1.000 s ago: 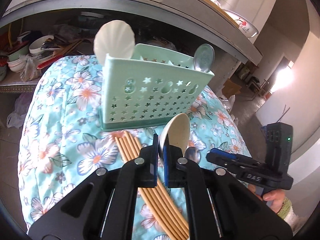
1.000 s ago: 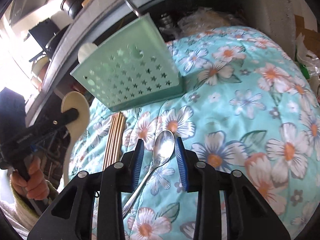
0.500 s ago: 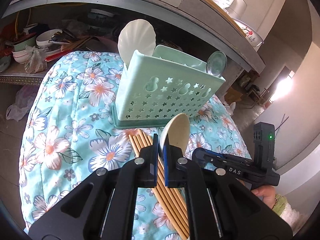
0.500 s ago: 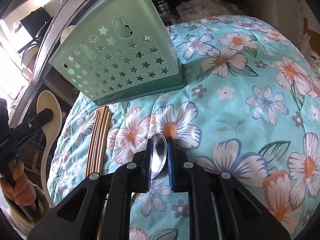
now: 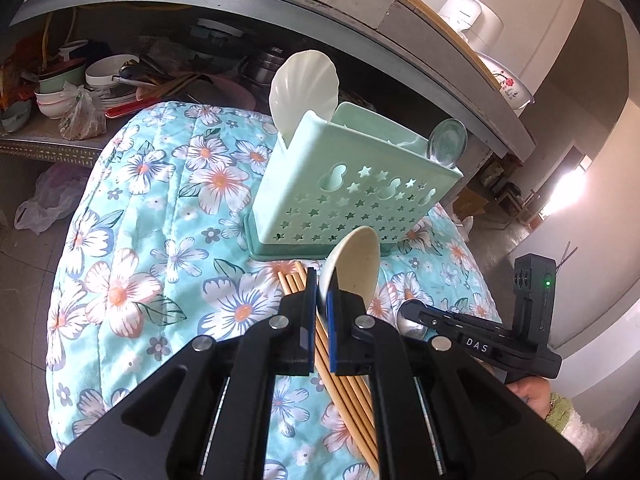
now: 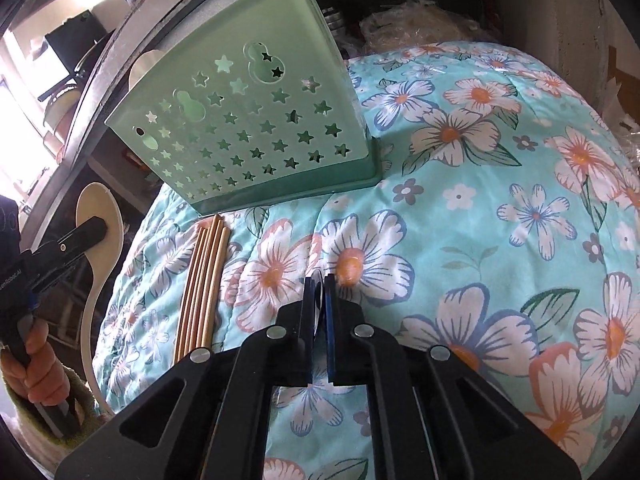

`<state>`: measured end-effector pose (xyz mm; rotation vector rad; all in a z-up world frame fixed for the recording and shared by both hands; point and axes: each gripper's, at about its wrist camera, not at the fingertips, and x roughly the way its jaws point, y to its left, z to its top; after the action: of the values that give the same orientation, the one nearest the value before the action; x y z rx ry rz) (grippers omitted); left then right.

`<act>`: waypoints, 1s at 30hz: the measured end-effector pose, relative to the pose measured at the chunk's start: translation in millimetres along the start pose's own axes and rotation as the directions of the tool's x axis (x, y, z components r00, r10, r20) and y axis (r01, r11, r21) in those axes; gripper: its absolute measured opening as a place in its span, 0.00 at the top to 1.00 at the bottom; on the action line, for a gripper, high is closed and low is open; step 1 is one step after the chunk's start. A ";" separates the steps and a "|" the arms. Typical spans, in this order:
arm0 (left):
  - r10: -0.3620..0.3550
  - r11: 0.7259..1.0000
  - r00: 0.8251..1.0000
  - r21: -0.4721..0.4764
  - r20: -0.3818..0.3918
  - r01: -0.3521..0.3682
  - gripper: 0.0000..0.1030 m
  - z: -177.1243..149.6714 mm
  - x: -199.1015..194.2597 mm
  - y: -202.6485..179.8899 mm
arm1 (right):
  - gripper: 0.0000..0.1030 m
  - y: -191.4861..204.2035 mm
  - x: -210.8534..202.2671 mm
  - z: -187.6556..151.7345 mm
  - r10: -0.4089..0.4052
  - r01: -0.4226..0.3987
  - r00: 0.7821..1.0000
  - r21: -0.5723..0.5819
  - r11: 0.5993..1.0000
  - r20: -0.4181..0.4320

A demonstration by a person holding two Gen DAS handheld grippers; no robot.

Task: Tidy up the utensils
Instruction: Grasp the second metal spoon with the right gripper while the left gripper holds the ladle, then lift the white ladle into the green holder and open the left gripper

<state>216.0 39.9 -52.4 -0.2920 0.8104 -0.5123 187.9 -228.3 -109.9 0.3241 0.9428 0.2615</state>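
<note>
A mint-green star-punched utensil basket [image 5: 352,196] [image 6: 256,120] stands on the floral cloth. It holds a white shell-shaped scoop [image 5: 304,84] and a metal spoon [image 5: 446,142]. My left gripper [image 5: 320,300] [image 6: 94,226] is shut on a cream spoon [image 5: 354,256] [image 6: 98,240], held in the air in front of the basket. My right gripper [image 6: 322,284] [image 5: 408,320] is low over the cloth. Its jaws are closing on a second metal spoon [image 6: 319,292], pinched edge-on between the pads. A bundle of wooden chopsticks [image 5: 344,380] [image 6: 202,280] lies on the cloth between the grippers.
The floral cloth [image 6: 500,200] covers a rounded table. Behind it a grey counter edge [image 5: 280,4] overhangs a shelf crowded with bowls and pans [image 5: 100,80]. A white appliance [image 5: 472,20] stands on the counter. A person's hands [image 6: 36,364] hold both grippers.
The right gripper's jaws have closed from wide apart onto the metal spoon on the cloth. The left gripper has shifted sideways with the cream spoon, so the basket now sits further right in its view.
</note>
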 end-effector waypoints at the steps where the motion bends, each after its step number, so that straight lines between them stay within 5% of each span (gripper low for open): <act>1: 0.001 1.000 1.000 -0.002 0.001 -0.001 0.96 0.0 -0.6 0.5 | 0.96 1.4 -3.2 0.1 -0.007 0.007 1.000 -0.008 1.000 0.008; 16: -0.001 1.000 1.000 0.012 0.027 0.001 0.96 -0.6 -14.2 -6.7 | 0.96 3.6 -66.2 14.5 -0.082 0.088 0.980 -0.028 0.996 0.180; 30: -0.014 0.999 0.991 0.035 0.134 0.009 0.96 18.5 -45.9 -22.3 | 0.96 21.2 -129.4 35.4 -0.063 0.087 0.932 -0.051 0.995 0.357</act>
<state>196.2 47.0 -2.4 -0.2967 0.6688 -0.5113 142.6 -260.6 14.1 0.2619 0.5862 0.1558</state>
